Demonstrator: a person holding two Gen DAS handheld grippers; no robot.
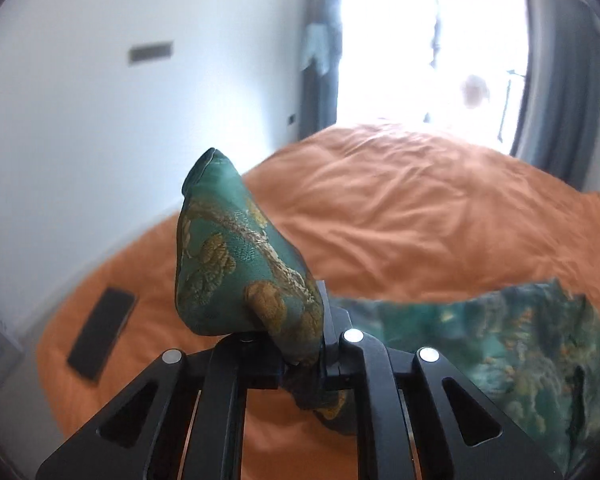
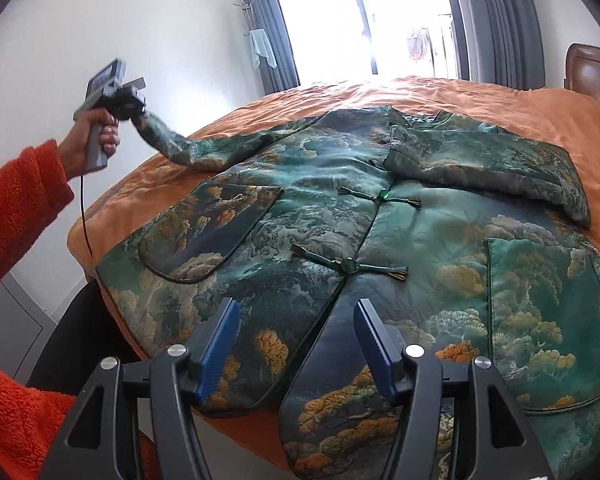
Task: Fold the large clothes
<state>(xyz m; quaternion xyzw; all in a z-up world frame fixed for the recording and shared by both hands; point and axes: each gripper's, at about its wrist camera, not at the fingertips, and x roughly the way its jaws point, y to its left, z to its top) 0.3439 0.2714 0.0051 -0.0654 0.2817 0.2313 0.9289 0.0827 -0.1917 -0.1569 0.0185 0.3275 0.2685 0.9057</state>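
While my left gripper (image 1: 300, 344) clamps the cuff of the green brocade jacket's sleeve (image 2: 204, 152) and lifts it off the orange bed (image 2: 479, 96), my right gripper (image 2: 296, 344) hovers with fingers apart above the jacket (image 2: 339, 216); it lies flat, front up.

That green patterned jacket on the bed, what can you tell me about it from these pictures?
The jacket is green brocade-looking cloth woven with gold trees and pale clouds. It lies front-up, spread across the orange bedspread, closed down the middle by two knotted cord fastenings with green beads. It has dark-piped patch pockets. One sleeve is already folded across the chest; the other sleeve's cuff is lifted off the bed, pinched in the left tool. The right tool hovers open above the hem, not touching.
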